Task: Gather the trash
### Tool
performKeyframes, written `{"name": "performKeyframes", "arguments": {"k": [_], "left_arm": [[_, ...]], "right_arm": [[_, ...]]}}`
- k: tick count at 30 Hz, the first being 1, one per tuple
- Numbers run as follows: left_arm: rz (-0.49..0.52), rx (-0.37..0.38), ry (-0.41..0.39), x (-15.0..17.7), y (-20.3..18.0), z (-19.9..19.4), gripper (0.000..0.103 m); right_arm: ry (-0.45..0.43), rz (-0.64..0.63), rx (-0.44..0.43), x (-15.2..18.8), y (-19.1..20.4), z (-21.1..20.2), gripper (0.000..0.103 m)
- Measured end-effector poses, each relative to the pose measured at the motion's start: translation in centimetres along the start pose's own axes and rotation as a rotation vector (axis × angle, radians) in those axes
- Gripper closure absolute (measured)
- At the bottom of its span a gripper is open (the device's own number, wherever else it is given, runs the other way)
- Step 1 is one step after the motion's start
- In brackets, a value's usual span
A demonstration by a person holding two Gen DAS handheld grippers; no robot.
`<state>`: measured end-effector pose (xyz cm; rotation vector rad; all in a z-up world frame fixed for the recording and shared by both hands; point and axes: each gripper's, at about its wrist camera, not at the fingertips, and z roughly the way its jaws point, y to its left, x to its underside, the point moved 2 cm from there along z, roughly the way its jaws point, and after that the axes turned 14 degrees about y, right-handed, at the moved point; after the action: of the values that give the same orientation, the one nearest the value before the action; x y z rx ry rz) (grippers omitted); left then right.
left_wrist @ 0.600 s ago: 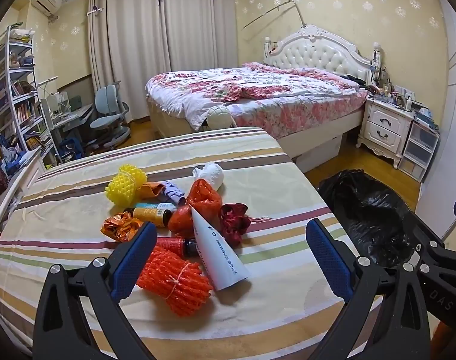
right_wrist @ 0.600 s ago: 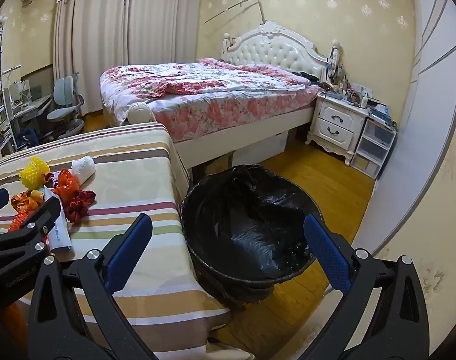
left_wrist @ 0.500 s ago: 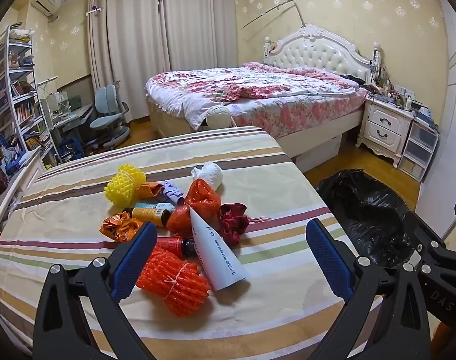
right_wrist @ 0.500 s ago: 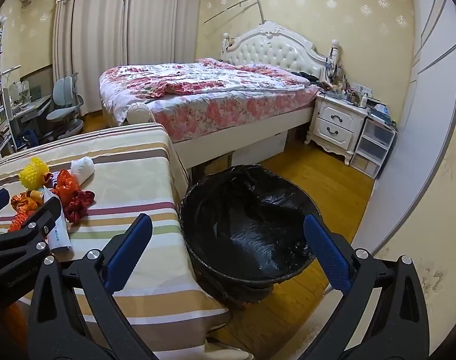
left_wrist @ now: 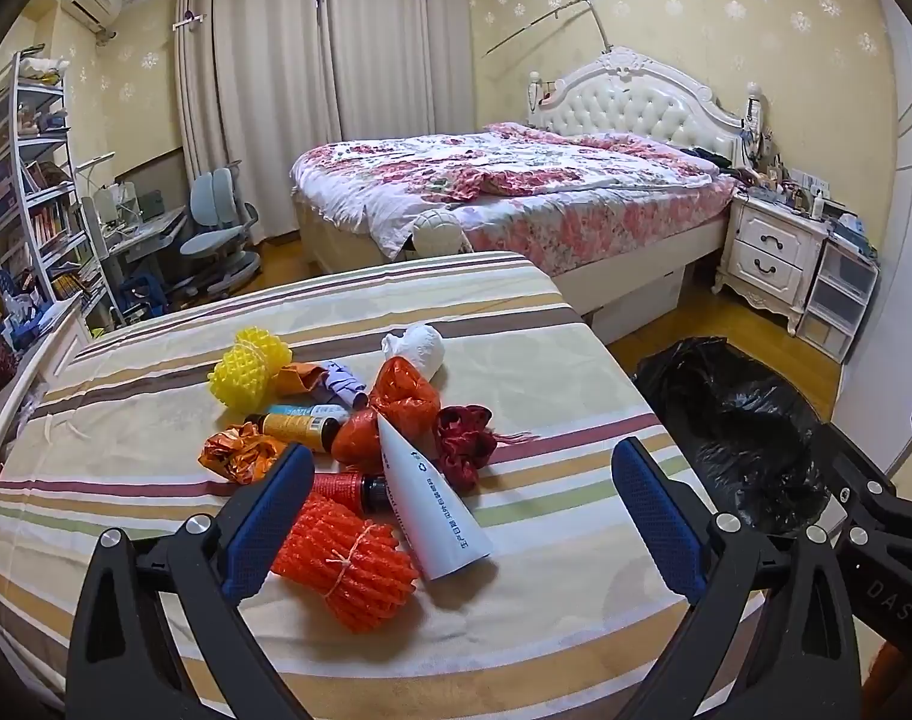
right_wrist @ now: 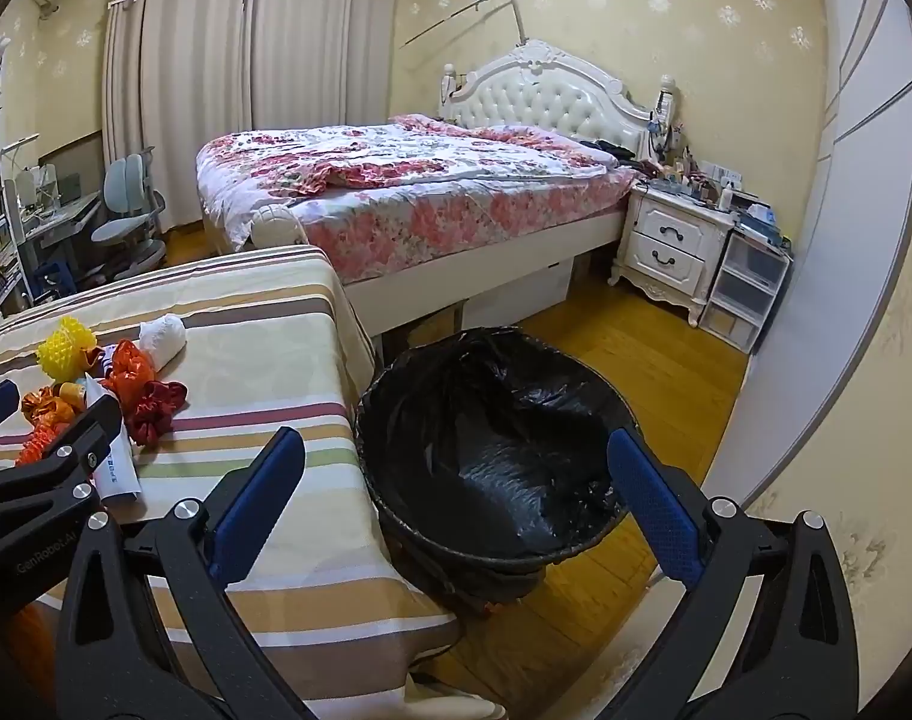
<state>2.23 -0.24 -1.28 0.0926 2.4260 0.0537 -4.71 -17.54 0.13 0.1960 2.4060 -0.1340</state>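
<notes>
still at the very start of collecting trash: nothing picked up yet, whole heap lying together on the striped desk [left_wrist: 546, 360]. left hand-held gripper [left_wrist: 456, 516] spread wide and empty, hanging above the near end of the heap, with the orange foam net [left_wrist: 345, 564] and the white tube [left_wrist: 426, 498] just below its fingers. right hand-held gripper [right_wrist: 456, 498] equally wide and empty, aimed over the black-lined trash bin [right_wrist: 492, 438] on the floor just beside the desk's right edge. also in the heap: yellow foam net [left_wrist: 249, 366], crumpled white paper [left_wrist: 417, 345], orange plastic bag [left_wrist: 405, 396], dark red fabric flower [left_wrist: 465, 441], orange foil wrapper [left_wrist: 237, 453], a small bottle with a yellow label [left_wrist: 297, 426], a purple scrap [left_wrist: 342, 381]. likely next: lower the left one onto a near piece, probably the foam net or the tube, clench, then carry across to the bin; calls for a clean pinch on one item without dragging its neighbours, since several touch or overlap. writing: small print along the tube, too fine to read; "das" on the right tool's body in the left wrist view; "genrobot.ai", partly cut off, on the left tool's body in the right wrist view.
</notes>
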Motion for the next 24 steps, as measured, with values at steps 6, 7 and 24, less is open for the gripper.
{"name": "performKeyframes", "arguments": {"k": [6, 7, 24], "left_arm": [[-0.001, 0.0, 0.001, 0.0, 0.0, -0.1, 0.006], [-0.002, 0.001, 0.002, 0.0, 0.0, -0.1, 0.006], [0.001, 0.009, 0.006, 0.5, -1.1, -0.1, 0.006]], "right_arm": [[0.002, 0.001, 0.001, -0.1, 0.1, -0.1, 0.004], [0.001, 0.002, 0.002, -0.1, 0.0, 0.0, 0.004], [0.007, 0.005, 0.004, 0.4, -0.8, 0.2, 0.004]]}}
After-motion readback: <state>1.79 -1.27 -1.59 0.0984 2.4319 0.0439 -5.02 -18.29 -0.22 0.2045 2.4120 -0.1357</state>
